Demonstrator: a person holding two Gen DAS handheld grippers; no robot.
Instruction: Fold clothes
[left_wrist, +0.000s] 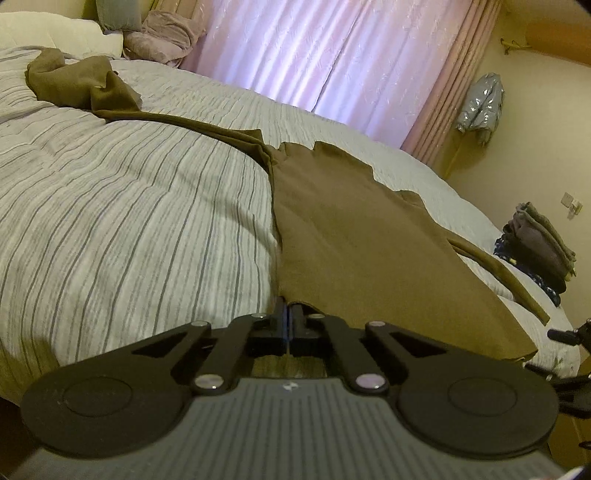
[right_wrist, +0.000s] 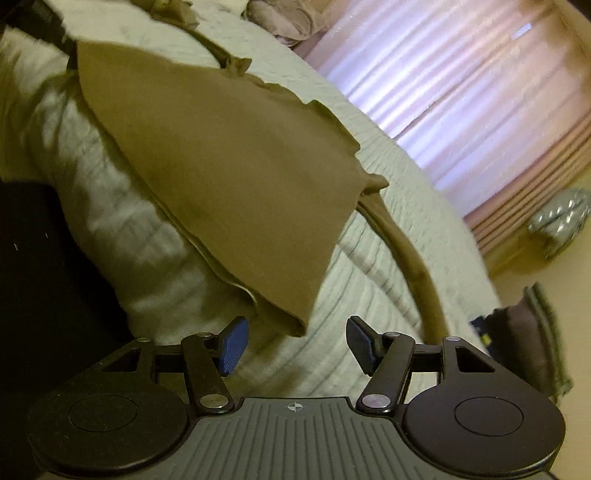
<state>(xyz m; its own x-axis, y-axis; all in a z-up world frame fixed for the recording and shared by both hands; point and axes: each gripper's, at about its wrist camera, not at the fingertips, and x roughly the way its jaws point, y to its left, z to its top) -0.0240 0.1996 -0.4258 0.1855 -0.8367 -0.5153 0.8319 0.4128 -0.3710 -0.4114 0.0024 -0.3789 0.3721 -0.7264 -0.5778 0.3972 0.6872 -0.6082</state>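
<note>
A brown garment (left_wrist: 343, 229) lies spread on the striped bed cover (left_wrist: 129, 206), one long sleeve trailing to a bunched end at the far left (left_wrist: 74, 81). My left gripper (left_wrist: 288, 314) is shut on the garment's near edge. In the right wrist view the same garment (right_wrist: 229, 170) lies folded on the bed, its near corner just ahead of my right gripper (right_wrist: 293, 338). That gripper is open and empty, its blue pads (right_wrist: 232, 345) wide apart. A sleeve (right_wrist: 410, 258) hangs off to the right.
A stack of folded clothes (left_wrist: 539, 247) sits at the bed's right edge; it also shows in the right wrist view (right_wrist: 524, 339). Pillows and a pink blanket (left_wrist: 162, 37) lie at the head. Pink curtains (left_wrist: 332, 55) hang behind the bed.
</note>
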